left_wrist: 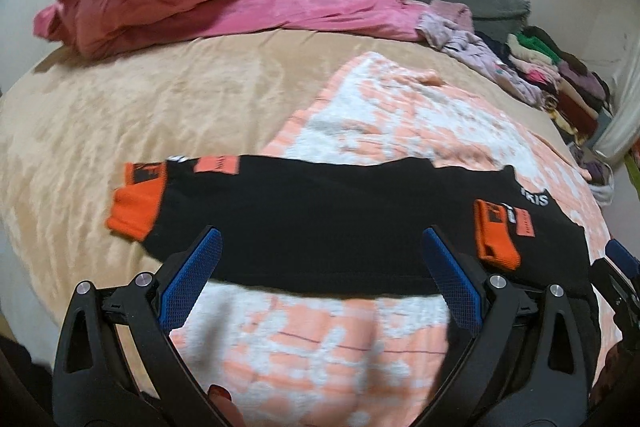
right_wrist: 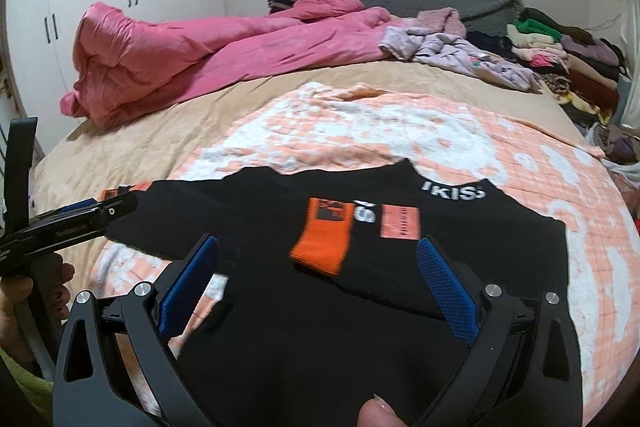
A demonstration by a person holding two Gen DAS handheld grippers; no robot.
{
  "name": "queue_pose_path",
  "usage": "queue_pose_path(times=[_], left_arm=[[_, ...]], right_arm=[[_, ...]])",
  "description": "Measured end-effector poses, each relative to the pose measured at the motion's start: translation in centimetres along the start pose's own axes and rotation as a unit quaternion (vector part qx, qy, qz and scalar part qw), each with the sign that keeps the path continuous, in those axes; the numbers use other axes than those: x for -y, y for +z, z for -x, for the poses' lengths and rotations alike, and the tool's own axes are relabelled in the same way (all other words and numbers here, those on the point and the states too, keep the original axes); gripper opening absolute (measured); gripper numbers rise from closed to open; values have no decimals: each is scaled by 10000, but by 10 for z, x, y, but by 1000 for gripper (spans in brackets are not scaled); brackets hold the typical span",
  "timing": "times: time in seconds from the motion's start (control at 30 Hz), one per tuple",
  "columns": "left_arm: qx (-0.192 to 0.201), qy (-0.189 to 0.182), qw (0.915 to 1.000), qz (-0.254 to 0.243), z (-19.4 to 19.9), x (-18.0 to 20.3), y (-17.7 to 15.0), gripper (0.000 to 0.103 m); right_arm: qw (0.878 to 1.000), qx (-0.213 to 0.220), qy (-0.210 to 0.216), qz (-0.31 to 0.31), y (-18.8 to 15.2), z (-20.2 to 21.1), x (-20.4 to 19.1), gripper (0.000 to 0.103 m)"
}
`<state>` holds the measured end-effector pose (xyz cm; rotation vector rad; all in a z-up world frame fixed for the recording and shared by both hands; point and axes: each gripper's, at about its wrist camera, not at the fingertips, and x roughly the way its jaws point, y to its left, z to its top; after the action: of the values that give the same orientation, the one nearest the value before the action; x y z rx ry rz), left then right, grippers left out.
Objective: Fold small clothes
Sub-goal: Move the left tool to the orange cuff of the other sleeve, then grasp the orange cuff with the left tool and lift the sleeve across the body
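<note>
Garment: your black sweatshirt (left_wrist: 328,223) lies spread across the middle of both views, on the peach-and-white blanket (left_wrist: 400,115) that covers the beige bed (left_wrist: 120,107).
Handling: I judge it light, soft and floppy; it will sag and crease when you lift it, and there is nothing fragile about it.
Sleeves: one orange cuff (left_wrist: 136,213) reaches out at centre-left of the left view; the other orange cuff (right_wrist: 322,245) is already folded in over the body, at the centre of the right view.
Where to take hold: pinch the near hem at the two corners, or the outstretched sleeve near its cuff; thick ribbing should slip less than plain knit.
Left gripper (left_wrist: 320,281): your fingers stand wide apart and hold nothing, hovering at the near edge of the garment.
Right gripper (right_wrist: 318,285): fingers wide too, empty, over the lower body of the garment.
Count: one sweatshirt in work, two orange cuffs, two grippers.
Elsewhere: one pink duvet (right_wrist: 180,55) at upper left, one lilac garment (right_wrist: 460,53) and a stack of folded clothes (right_wrist: 568,63) at upper right; I can't count the stack.
</note>
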<state>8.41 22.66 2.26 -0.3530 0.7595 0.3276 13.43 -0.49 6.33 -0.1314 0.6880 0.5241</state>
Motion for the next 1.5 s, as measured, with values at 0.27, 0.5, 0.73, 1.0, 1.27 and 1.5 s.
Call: queue_pose_path(times=[0.27, 0.5, 0.73, 1.0, 1.27, 1.5], left_arm=[[-169, 218, 9988, 400, -7, -40, -4, 93], [-411, 190, 9953, 851, -16, -73, -16, 93], [-571, 1, 9859, 1575, -29, -106, -26, 93], [-323, -106, 9776, 2075, -39, -117, -23, 86], [-106, 84, 9680, 2507, -66, -130, -4, 49], [98, -77, 9659, 2586, -54, -135, 0, 9]], right_arm=[[9991, -134, 256, 323, 2, -18, -38, 98], [9975, -227, 323, 595, 2, -31, -58, 98], [9962, -346, 382, 707, 0, -52, -73, 98], [9949, -464, 386, 813, -11, -64, -81, 98], [9972, -582, 143, 438, -21, -65, -51, 98], [9985, -533, -62, -92, -24, -55, -13, 98]])
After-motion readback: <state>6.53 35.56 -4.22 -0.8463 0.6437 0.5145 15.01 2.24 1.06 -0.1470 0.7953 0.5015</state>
